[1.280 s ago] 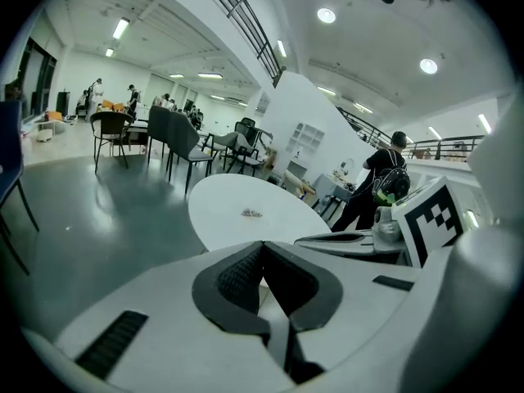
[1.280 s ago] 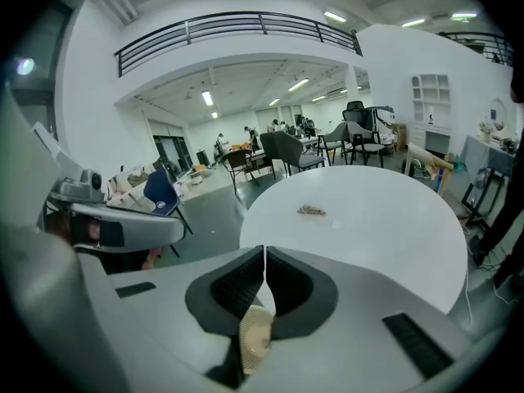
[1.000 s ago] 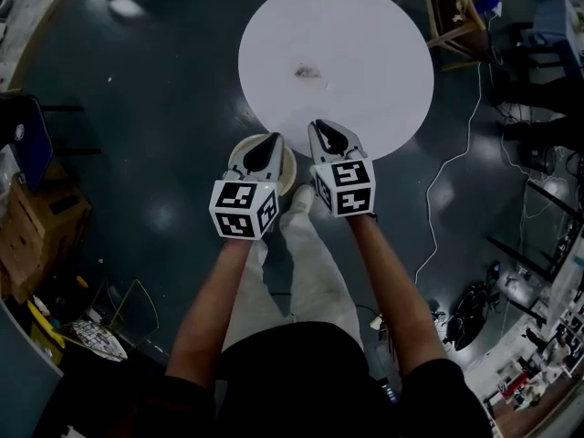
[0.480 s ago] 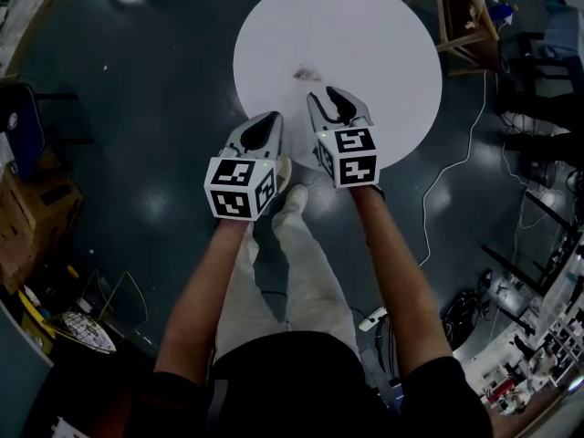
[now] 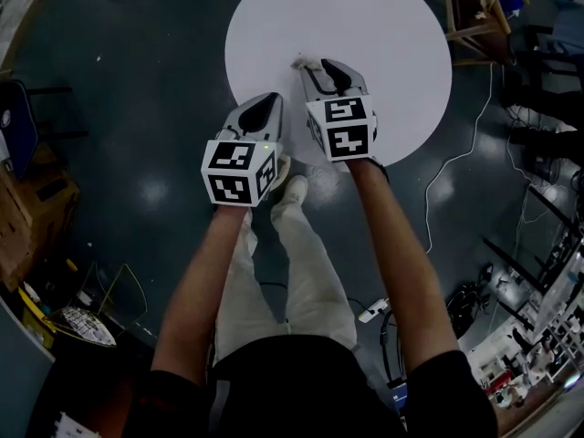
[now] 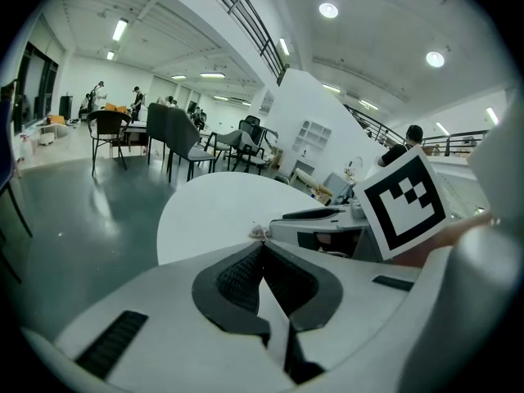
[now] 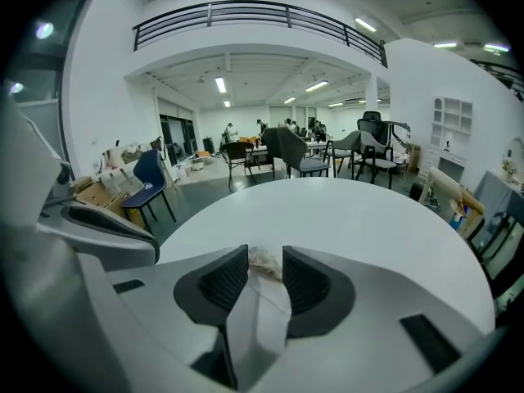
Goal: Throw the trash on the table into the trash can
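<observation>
my right tongs: just opened wide, crumpled trash between tips on table, mostly hidden | my left tongs: closed, empty, near table's edge

table: white | floor: dark teal | trash: pale brown

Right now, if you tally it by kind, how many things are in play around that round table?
Round white table: 1
Scrap of trash: 1
Grippers: 2 (left gripper, jaws together; right gripper, jaws just been opening, the scrap between their tips, not pinched)
Total: 4
</observation>
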